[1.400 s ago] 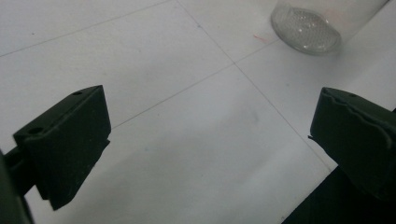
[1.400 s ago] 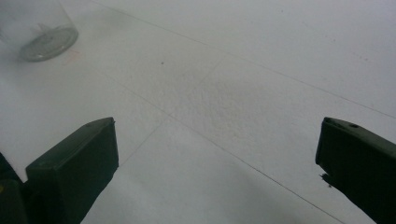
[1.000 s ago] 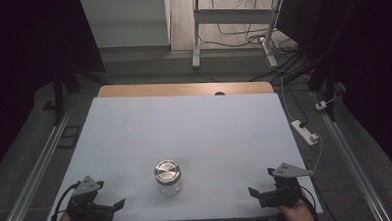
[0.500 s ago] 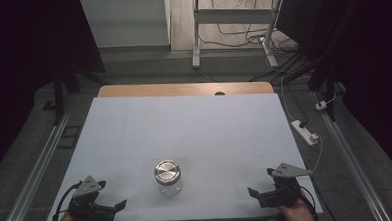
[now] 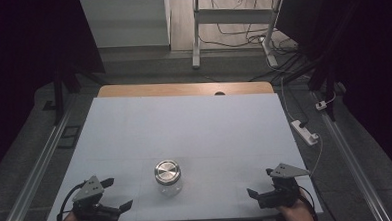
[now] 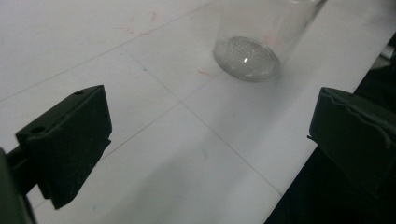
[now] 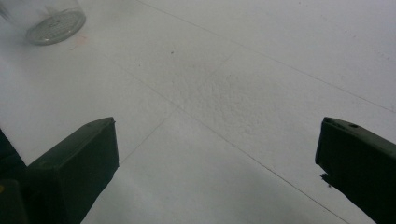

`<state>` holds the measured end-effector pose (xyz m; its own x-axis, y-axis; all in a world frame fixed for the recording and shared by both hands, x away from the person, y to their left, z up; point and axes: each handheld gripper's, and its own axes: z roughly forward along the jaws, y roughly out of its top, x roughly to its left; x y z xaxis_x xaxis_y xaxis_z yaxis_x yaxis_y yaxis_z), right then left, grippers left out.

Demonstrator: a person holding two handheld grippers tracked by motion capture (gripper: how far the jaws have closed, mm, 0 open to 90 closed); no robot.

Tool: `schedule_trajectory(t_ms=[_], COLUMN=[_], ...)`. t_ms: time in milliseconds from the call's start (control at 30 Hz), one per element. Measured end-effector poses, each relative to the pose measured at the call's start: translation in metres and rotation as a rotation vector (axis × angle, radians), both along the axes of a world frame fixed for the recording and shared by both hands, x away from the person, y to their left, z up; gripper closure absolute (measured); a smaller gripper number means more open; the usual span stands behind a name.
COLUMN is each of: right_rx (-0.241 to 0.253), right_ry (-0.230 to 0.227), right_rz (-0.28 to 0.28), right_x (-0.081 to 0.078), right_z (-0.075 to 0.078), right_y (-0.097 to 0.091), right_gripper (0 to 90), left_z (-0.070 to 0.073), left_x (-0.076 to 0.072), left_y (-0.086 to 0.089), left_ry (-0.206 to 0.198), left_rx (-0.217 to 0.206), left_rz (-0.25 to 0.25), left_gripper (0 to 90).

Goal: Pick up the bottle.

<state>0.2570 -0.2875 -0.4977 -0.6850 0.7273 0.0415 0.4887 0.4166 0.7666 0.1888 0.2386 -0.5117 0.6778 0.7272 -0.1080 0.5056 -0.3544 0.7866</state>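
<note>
**Jar waits between two open grippers**

Dark floor and loose cables ring the white desk (image 5: 184,126). A glass jar (image 5: 168,178) with a metal lid (image 5: 167,171) stands upright at lower centre of the high view, near the front edge. The likely risk is tipping: a jaw that catches the smooth glass from one side could knock it over or push it off the edge. The left hand-held gripper (image 5: 118,195) sits at lower left, jaws spread wide, pointing toward the jar. The right hand-held gripper (image 5: 259,185) sits at lower right, jaws also spread, empty, well apart from the jar.
</note>
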Motion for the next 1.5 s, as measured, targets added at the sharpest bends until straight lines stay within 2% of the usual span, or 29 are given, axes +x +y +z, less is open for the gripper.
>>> schedule_trajectory(t_ms=[100, 233, 367, 500, 733, 867, 1167, 1300, 1400, 1500], right_rx=[0.01, 0.028, 0.022, 0.023, 0.024, 0.023, 0.024, 0.022, 0.023, 0.022], right_ry=[-0.001, 0.003, 0.006, 0.007, 0.013, 0.016, 0.016, 0.015, 0.015, 0.016], right_rz=[-0.002, -0.008, -0.004, -0.006, -0.003, -0.002, -0.002, 0.0, 0.002, 0.003], right_x=[0.0, 0.001, 0.001, 0.001, 0.002, 0.002, 0.003, 0.002, 0.002, 0.002], right_z=[0.0, 0.001, 0.0, 0.0, 0.0, 0.0, 0.0, 0.0, 0.0, 0.0], right_y=[-0.001, -0.003, -0.002, -0.002, -0.003, -0.002, -0.002, -0.002, -0.002, -0.002], right_gripper=[0.0, 0.0, 0.0, 0.0, 0.0, 0.0, 0.0, 0.0, 0.0, 0.0], left_z=[-0.001, -0.002, -0.001, -0.002, -0.002, -0.001, -0.003, -0.004, -0.005, -0.005], left_x=[0.001, 0.004, 0.007, 0.011, 0.015, 0.017, 0.027, 0.033, 0.038, 0.043], left_y=[-0.005, -0.008, -0.007, -0.008, -0.017, -0.023, -0.038, -0.049, -0.057, -0.063], left_ry=[0.003, 0.006, -0.013, -0.008, -0.017, -0.017, -0.03, -0.045, -0.043, -0.049], left_rx=[0.025, 0.028, -0.019, -0.053, -0.039, -0.017, -0.038, -0.011, 0.015, 0.004], left_rz=[-0.019, -0.023, -0.019, -0.023, -0.047, -0.081, -0.148, -0.167, -0.169, -0.154], left_gripper=[0.0, 0.0, 0.0, 0.0, 0.0, 0.0, 0.0, 0.0, 0.0, 0.0])
